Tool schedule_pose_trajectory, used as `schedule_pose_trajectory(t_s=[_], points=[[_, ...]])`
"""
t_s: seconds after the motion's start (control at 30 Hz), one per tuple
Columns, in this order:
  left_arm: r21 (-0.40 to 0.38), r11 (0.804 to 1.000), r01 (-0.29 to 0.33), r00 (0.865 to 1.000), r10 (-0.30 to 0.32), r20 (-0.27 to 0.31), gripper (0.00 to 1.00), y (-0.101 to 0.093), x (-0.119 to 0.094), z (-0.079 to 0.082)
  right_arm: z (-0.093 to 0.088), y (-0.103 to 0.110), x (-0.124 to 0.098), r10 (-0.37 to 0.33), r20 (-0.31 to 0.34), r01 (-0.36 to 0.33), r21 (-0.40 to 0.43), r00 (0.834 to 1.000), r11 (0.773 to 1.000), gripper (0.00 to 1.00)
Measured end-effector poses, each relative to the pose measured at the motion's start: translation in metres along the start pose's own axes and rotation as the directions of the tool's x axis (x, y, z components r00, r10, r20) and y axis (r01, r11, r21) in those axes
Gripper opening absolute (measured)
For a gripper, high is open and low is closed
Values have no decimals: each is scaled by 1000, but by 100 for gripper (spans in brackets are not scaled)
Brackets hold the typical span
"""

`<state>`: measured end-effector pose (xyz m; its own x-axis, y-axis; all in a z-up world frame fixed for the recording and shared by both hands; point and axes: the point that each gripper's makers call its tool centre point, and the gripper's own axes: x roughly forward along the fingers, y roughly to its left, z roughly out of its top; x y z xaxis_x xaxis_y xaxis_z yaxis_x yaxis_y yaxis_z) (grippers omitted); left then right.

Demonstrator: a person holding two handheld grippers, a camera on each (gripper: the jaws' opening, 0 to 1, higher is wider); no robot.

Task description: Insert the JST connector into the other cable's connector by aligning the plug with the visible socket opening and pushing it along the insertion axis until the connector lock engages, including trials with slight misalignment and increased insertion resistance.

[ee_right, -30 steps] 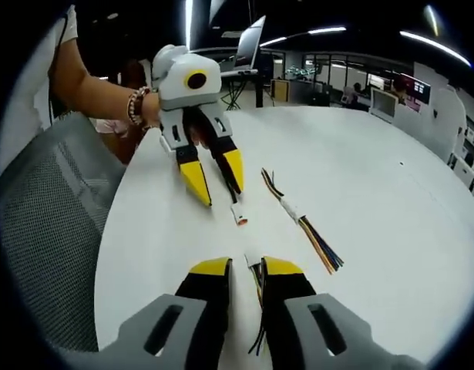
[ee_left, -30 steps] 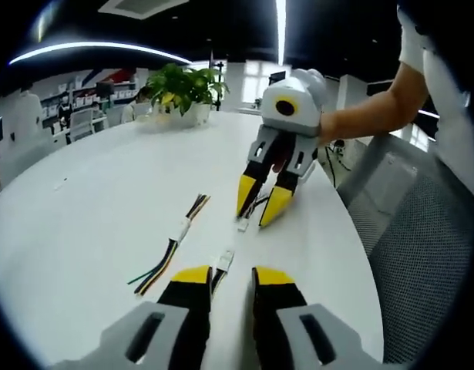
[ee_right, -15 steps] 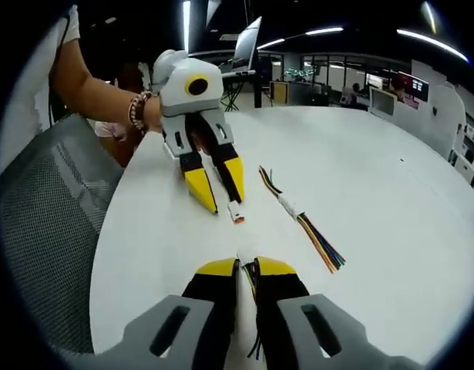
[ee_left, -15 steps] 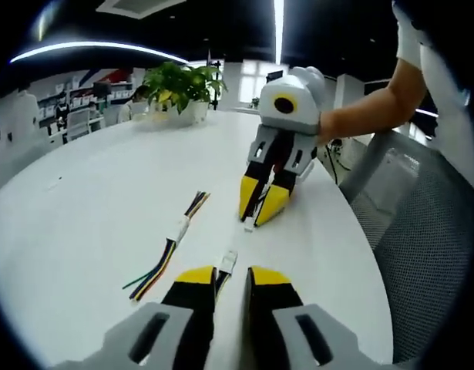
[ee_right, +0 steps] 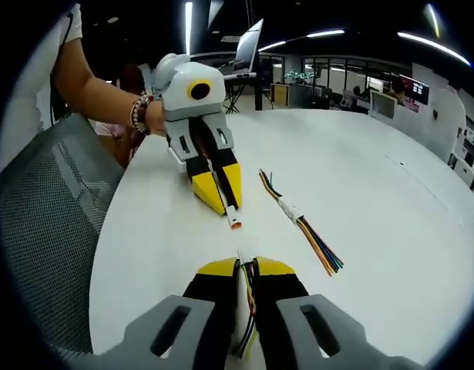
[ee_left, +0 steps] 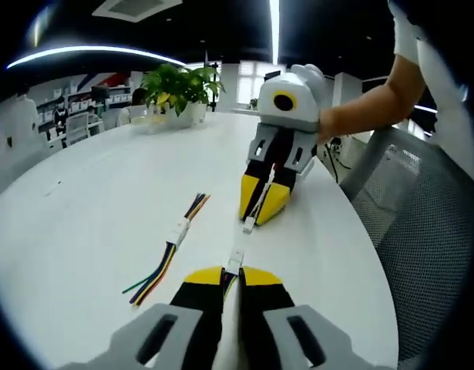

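two small white connectors face each other just apart over the white table (ee_left: 82,200), the plug (ee_left: 235,260) pinched in the closed left gripper (ee_left: 225,276), the socket (ee_left: 250,224) clamped by the right gripper (ee_left: 261,206), beside a spare multicoloured cable (ee_left: 169,250) and potted plant (ee_left: 180,91).

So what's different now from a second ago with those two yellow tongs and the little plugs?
Both tongs have closed. The left tongs went from open to shut on their cable, its white connector poking out ahead. The right tongs pinched shut on the other cable, whose connector points toward the first. The plugs are not joined yet. The spare wire bundle, the plant and the white table stayed put.
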<state>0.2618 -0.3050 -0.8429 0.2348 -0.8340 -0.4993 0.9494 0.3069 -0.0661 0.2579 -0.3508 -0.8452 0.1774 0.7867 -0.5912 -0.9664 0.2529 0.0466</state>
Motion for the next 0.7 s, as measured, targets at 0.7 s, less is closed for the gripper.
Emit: schedule_pose_trajectory(t_s=[0.7], points=[[1, 1000, 4, 1000, -4, -11, 0, -10, -10, 11, 31, 12, -2, 10, 49, -7, -55, 999, 998, 3]])
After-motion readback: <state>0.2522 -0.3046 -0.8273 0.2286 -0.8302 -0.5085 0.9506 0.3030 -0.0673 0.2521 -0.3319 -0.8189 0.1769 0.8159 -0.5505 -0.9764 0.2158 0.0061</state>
